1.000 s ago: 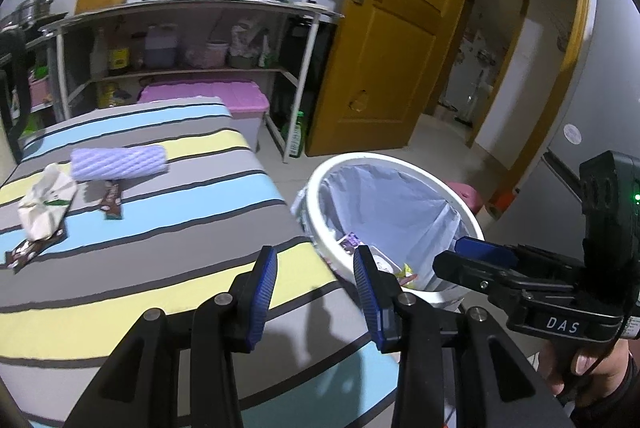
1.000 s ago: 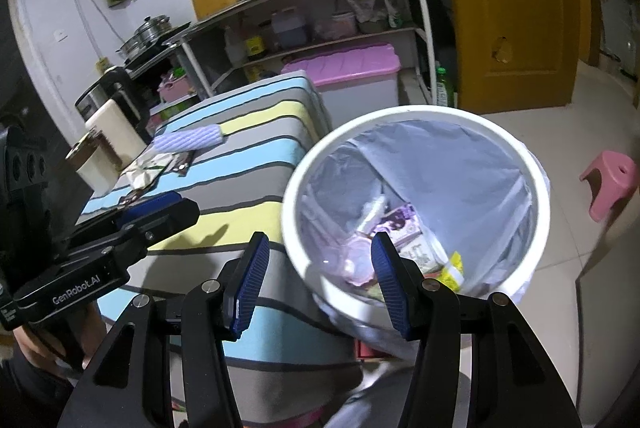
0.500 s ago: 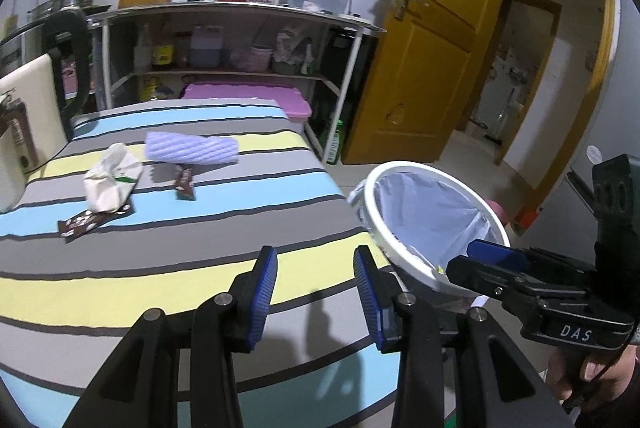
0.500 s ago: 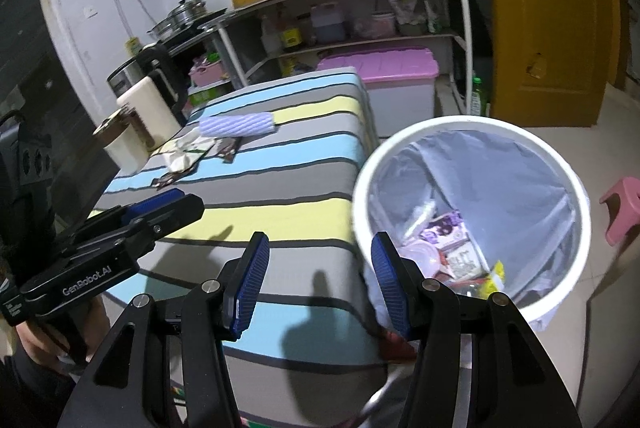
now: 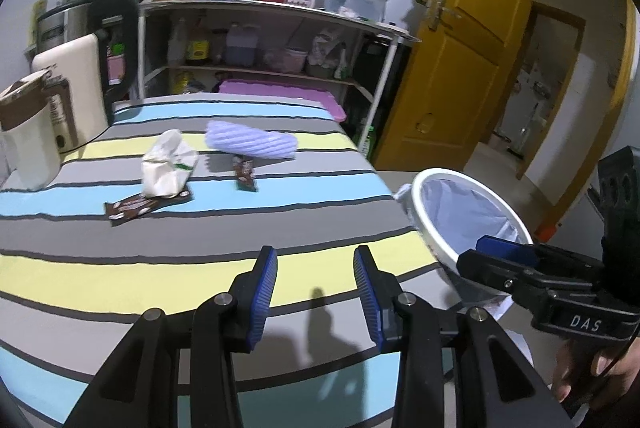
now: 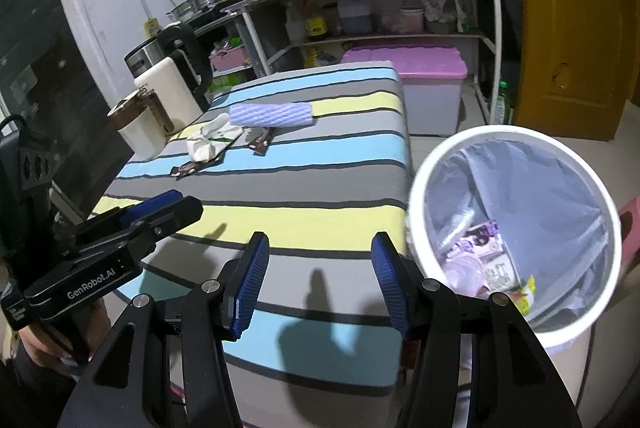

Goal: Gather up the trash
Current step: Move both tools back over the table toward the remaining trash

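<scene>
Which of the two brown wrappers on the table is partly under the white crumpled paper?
The longer wrapper nearer the grippers; the white paper lies on it. The smaller wrapper sits by the purple foam roll.

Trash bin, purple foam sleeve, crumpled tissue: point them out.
trash bin (image 6: 420,188), right wrist view, left of white rim
purple foam sleeve (image 5: 252,142), left wrist view, middle
crumpled tissue (image 5: 168,168), left wrist view, centre

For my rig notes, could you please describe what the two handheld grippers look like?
Both are black, angular two-finger tools with ribbed blue pads. The left gripper carries white "GenRobot.AI" lettering on its side, seen from the right wrist view. The right gripper is marked "DAS", and a thin dark cable hangs by the hand holding it.
</scene>
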A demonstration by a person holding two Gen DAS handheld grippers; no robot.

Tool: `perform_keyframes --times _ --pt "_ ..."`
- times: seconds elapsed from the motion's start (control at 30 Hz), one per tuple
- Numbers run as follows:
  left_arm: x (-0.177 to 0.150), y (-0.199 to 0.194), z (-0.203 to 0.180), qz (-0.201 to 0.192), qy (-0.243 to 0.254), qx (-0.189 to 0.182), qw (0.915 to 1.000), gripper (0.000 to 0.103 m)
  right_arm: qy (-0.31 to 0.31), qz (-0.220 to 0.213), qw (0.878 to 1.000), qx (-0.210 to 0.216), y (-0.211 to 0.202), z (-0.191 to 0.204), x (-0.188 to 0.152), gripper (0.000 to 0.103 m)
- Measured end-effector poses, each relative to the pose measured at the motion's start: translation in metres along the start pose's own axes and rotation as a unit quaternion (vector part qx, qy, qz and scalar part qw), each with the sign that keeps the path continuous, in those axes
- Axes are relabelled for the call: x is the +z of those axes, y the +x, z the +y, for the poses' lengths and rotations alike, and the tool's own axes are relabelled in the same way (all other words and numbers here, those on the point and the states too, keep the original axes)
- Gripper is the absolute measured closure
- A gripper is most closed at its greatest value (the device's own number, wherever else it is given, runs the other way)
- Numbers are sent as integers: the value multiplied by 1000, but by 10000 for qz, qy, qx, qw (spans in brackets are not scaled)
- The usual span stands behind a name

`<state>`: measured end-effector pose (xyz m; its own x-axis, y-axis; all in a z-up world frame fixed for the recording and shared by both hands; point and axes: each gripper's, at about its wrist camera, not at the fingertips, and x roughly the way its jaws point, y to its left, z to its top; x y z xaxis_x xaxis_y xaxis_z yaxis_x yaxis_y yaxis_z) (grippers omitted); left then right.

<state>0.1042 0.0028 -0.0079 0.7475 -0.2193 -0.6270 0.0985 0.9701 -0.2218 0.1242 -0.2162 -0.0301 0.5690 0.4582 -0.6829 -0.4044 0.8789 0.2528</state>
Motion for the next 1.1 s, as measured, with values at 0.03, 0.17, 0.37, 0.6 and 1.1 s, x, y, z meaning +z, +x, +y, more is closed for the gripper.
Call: perform_keyframes --times 0.03,0.17,0.37,0.6,1.1 --pt "0 0 4 2 -23 24 10000 63 1 20 10000 28 3 2 1 49" --pt "1 -2 23 -21 -150 179 9997 63 -12 132 9998 136 16 10 6 49" --pt "7 -6 52 -105 -331 416 9985 63 -201 226 9993 208 33 26 16 49" --pt "18 -3 80 -154 -514 599 9968 63 -317 275 9988 269 53 39 29 49" --pt "49 45 111 -32 -751 886 9932 53 -334 470 9976 383 91 46 44 49"
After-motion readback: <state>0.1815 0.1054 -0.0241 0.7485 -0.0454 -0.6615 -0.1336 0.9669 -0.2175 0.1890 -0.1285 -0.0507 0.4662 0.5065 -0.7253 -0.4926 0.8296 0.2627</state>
